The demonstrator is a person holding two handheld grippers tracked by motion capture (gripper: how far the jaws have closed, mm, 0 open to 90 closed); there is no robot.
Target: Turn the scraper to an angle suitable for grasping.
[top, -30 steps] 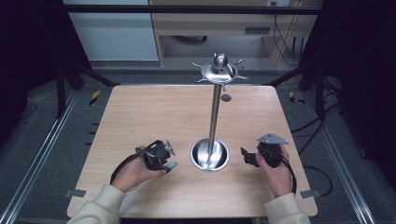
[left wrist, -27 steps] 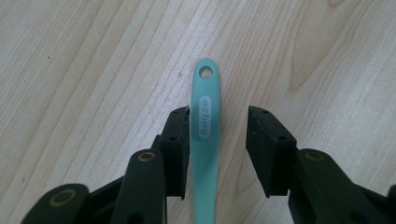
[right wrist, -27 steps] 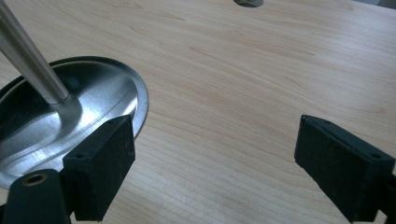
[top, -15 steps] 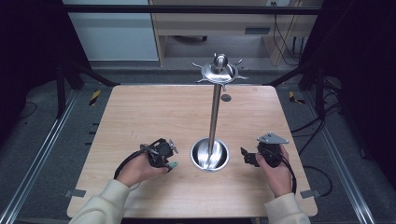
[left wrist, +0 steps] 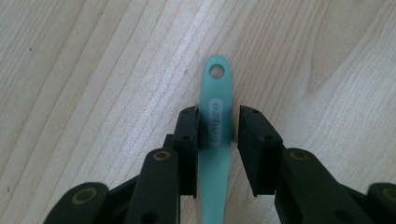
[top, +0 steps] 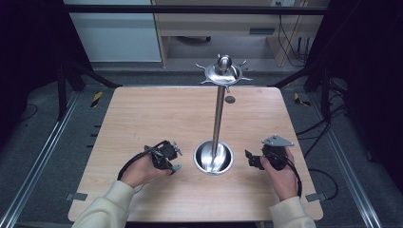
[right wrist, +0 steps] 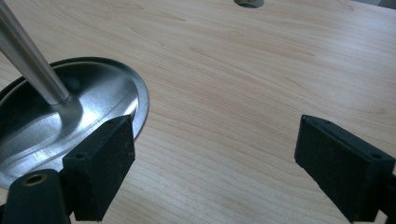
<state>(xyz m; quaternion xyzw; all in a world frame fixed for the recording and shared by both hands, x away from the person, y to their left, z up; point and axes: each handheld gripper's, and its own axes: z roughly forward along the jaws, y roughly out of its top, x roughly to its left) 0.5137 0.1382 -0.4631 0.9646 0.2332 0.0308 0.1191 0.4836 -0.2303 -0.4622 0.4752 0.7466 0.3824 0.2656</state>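
A teal handle [left wrist: 215, 93] with a hole at its end and a grey label lies on the wooden table [top: 157, 118]; the rest of it is hidden under the gripper. My left gripper [left wrist: 217, 126] straddles it: the left pad touches it and a thin gap shows at the right pad. From above, the left gripper [top: 165, 156] sits left of the stand and the teal tip [top: 176, 167] pokes out. My right gripper [top: 249, 160] stands wide open just right of the stand's round base [top: 214, 159], nothing between its jaws [right wrist: 215, 154].
A tall steel stand rises from the dish-shaped base [right wrist: 70, 116]; its pole [top: 218, 118] ends in a hooked crown [top: 223, 71]. A small round grommet [top: 230, 99] sits in the table behind it. Bare wood stretches across the far half.
My left gripper has crept a little to the right, towards the stand's base, with the teal handle between its jaws. The right hand has stayed put.
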